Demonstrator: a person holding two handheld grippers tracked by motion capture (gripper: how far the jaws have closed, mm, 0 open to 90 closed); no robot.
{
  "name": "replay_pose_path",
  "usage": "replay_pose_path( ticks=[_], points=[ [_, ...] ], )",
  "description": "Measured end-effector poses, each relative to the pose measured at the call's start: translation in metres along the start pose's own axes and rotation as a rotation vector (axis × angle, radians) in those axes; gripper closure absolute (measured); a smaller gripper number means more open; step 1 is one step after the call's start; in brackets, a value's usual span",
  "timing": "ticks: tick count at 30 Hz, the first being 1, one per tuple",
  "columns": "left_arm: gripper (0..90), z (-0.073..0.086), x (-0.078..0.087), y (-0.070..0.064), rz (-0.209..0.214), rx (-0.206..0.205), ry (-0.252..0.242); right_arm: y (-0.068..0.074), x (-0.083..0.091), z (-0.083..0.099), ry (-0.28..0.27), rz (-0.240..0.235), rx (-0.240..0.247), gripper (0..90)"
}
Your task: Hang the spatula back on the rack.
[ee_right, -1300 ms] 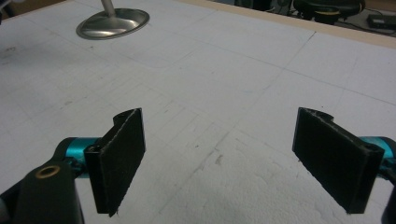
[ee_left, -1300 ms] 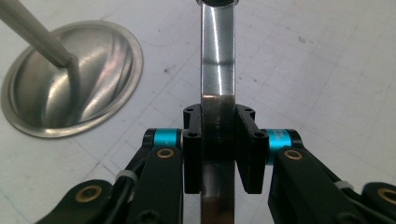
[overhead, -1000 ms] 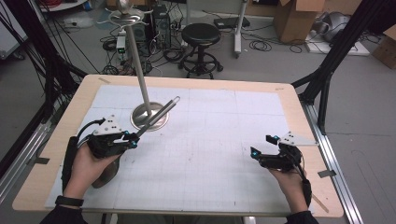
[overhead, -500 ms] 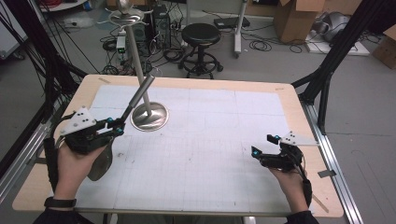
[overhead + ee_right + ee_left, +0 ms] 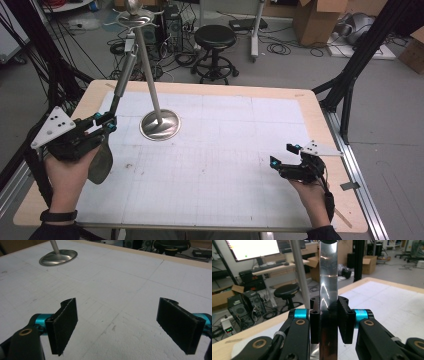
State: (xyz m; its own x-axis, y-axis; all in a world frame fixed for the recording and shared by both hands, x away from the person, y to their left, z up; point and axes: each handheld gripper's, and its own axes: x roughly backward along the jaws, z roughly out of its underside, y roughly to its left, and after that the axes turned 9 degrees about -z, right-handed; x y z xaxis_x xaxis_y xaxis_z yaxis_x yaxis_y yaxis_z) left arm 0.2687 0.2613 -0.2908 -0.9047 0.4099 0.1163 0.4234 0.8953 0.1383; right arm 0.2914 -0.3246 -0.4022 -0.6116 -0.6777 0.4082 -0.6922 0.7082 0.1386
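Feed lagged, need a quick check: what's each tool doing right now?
Left tool: shut on the metal utensil, clamped on its handle.
Right tool: open, holding nothing, low over the table.

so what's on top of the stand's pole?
A round metal dish caps the stand, with a small ball finial on it. The dish's inside can't be seen from this angle.

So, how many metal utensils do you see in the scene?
1: a spoon, clamped in the left gripper at the table's left edge, handle raised toward the stand's top. None seen hanging there.
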Motion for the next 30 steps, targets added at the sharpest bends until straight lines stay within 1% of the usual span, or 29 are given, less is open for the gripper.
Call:
replay_pose_path(
  ticks=[1, 3, 4, 5, 6, 8, 10, 11, 15, 16, 18, 19, 21, 22, 27, 30],
  points=[
    [74.8, -0.001, 0.0, 0.0, -0.015, 0.002, -0.012, 0.0, 0.0, 0.0, -0.001, 0.0, -0.001, 16.5],
    [74.8, -0.002, 0.0, 0.001, -0.021, 0.008, -0.025, 0.0, 0.0, 0.0, -0.001, 0.0, -0.001, 16.5],
    [74.8, -0.003, 0.0, 0.0, -0.033, 0.008, -0.032, 0.0, 0.0, 0.0, 0.001, 0.0, -0.001, 16.5],
    [74.9, -0.004, -0.001, 0.001, -0.028, 0.015, -0.033, 0.0, 0.0, 0.0, 0.003, -0.002, -0.006, 16.5],
    [74.8, -0.004, -0.002, 0.001, -0.036, 0.014, -0.031, 0.0, 0.0, 0.0, 0.003, -0.002, 0.0, 16.5],
    [74.8, -0.005, -0.005, 0.0, -0.042, 0.013, -0.025, 0.001, -0.001, 0.0, 0.004, -0.004, -0.006, 16.5],
    [74.8, -0.005, -0.006, 0.0, -0.058, 0.006, -0.021, 0.001, 0.0, 0.0, 0.002, -0.003, -0.004, 16.5],
    [74.8, -0.005, -0.007, 0.0, -0.059, 0.015, -0.024, 0.0, 0.0, 0.0, 0.0, -0.002, -0.001, 16.5],
    [74.8, -0.005, -0.007, 0.001, -0.081, 0.008, -0.032, 0.0, 0.0, 0.0, -0.001, -0.003, -0.002, 16.5],
    [74.8, -0.005, -0.008, 0.001, -0.077, 0.009, -0.029, 0.0, 0.0, 0.0, 0.0, -0.003, -0.003, 16.5],
    [74.8, -0.006, -0.01, 0.001, -0.086, 0.012, -0.028, 0.001, -0.001, 0.0, 0.004, -0.005, -0.007, 16.5],
    [74.8, -0.006, -0.012, 0.002, -0.079, 0.011, -0.025, 0.001, -0.001, 0.0, 0.002, -0.005, -0.003, 16.5],
    [74.8, -0.006, -0.014, 0.001, -0.094, 0.0, -0.024, 0.001, -0.001, 0.0, 0.002, -0.004, -0.001, 16.5],
    [74.8, -0.007, -0.016, 0.002, -0.092, -0.001, -0.021, 0.001, -0.001, 0.0, 0.004, -0.005, -0.004, 16.5],
    [74.8, -0.007, -0.023, 0.003, -0.11, 0.019, -0.026, 0.0, -0.001, 0.0, 0.004, -0.004, 0.002, 16.5],
    [74.8, -0.006, -0.027, 0.004, -0.113, 0.021, -0.023, 0.0, -0.002, 0.0, 0.006, -0.006, -0.003, 16.5]
  ],
)
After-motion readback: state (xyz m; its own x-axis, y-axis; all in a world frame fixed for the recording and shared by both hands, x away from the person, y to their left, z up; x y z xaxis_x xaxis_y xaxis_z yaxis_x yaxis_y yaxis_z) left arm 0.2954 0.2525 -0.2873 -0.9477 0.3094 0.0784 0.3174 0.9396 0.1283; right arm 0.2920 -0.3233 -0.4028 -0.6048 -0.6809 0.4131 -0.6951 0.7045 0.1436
